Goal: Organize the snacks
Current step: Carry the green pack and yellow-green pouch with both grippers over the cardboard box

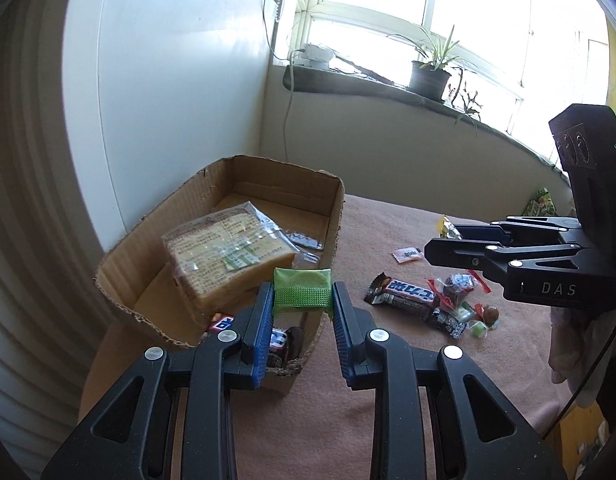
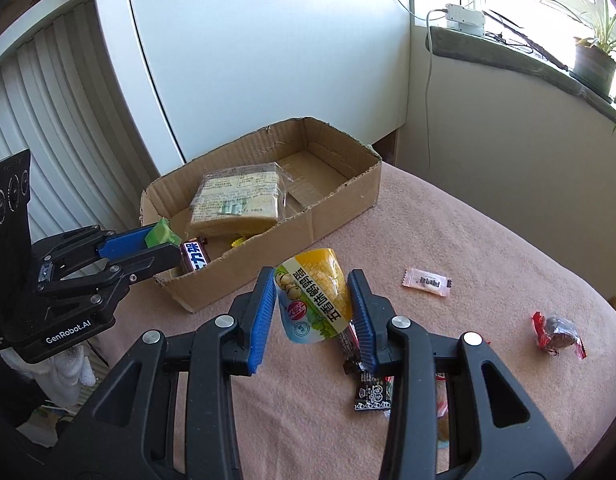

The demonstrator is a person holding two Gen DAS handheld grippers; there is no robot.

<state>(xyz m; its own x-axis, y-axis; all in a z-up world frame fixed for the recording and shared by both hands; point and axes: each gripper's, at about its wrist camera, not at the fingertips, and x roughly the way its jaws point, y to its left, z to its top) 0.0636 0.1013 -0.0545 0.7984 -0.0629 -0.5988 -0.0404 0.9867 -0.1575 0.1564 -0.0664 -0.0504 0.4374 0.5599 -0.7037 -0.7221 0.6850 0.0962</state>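
Note:
My left gripper [image 1: 302, 293] is shut on a small green packet [image 1: 302, 285], held over the near corner of the cardboard box [image 1: 335, 216]. In the right wrist view that left gripper [image 2: 168, 240] and its green packet [image 2: 160, 232] hang over the box's [image 2: 348, 196] left end. My right gripper [image 2: 312, 282] is shut on a yellow and white pouch [image 2: 314, 298], above the blanket just in front of the box. A wrapped bread slab [image 2: 235, 200] and a chocolate bar [image 2: 195, 258] lie in the box. The right gripper [image 1: 432, 249] shows at the right of the left wrist view.
Loose snacks lie on the pink blanket [image 2: 468, 240]: a pink candy [image 2: 426, 281], a red-wrapped sweet [image 2: 558, 334], a dark bar [image 1: 408, 296] and small sweets [image 1: 480, 318]. A white panel stands behind the box. A sill with a potted plant [image 1: 428, 76] runs along the back.

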